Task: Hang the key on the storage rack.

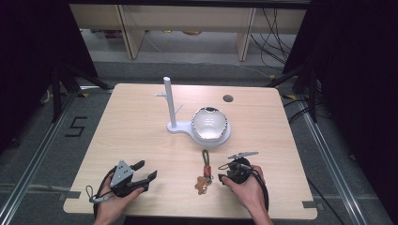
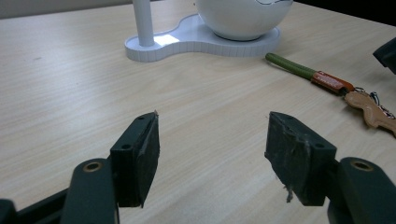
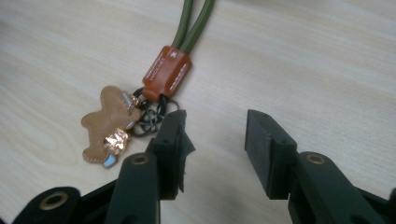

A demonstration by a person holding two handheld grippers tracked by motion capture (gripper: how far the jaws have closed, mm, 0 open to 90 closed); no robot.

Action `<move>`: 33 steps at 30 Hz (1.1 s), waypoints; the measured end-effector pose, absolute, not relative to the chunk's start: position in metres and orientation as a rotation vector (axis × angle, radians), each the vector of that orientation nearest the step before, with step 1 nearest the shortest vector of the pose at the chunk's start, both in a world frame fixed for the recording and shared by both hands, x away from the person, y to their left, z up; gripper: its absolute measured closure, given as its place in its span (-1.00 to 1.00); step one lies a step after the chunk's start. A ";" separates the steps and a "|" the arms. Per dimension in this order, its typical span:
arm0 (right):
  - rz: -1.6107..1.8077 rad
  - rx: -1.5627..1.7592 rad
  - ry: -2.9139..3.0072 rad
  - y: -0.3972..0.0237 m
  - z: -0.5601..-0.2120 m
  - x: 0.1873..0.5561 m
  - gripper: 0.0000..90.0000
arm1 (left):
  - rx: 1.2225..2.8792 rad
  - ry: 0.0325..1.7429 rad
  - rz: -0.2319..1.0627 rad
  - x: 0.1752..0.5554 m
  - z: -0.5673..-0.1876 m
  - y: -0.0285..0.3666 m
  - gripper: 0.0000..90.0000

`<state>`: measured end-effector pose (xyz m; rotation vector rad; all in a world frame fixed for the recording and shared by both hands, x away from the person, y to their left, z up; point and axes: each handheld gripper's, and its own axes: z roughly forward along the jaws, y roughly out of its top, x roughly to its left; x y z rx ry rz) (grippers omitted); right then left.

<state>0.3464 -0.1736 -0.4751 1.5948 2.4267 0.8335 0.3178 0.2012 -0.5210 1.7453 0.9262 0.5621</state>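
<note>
**Right gripper lining up on the keychain**

Currently the keychain [image 1: 204, 171] lies flat on the surface [image 1: 141, 136], between both hands, near the front edge. Right gripper [image 3: 214, 135] sits just beside its metal rings [image 3: 152, 116], jaws partly open, nothing between them. Left gripper [image 2: 212, 154] is wide, empty, idle. Best bet: shift toward the leather tab [image 3: 166, 72], straddle it, close there. The stand [image 1: 170, 101] with its bowl [image 1: 210, 123] waits behind.
</note>
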 end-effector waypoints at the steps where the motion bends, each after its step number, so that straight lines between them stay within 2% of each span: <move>1: 0.827 1.603 2.428 -0.171 -0.473 0.348 0.31 | 1.740 0.929 0.571 0.318 -0.522 0.201 -0.23; 9: 0.661 1.754 2.461 -0.161 -0.467 0.358 0.30 | 1.698 0.938 0.591 0.317 -0.523 0.202 -0.23; 33: 0.473 1.761 2.576 -0.116 -0.465 0.401 0.33 | 1.697 0.919 0.605 0.314 -0.522 0.199 -0.19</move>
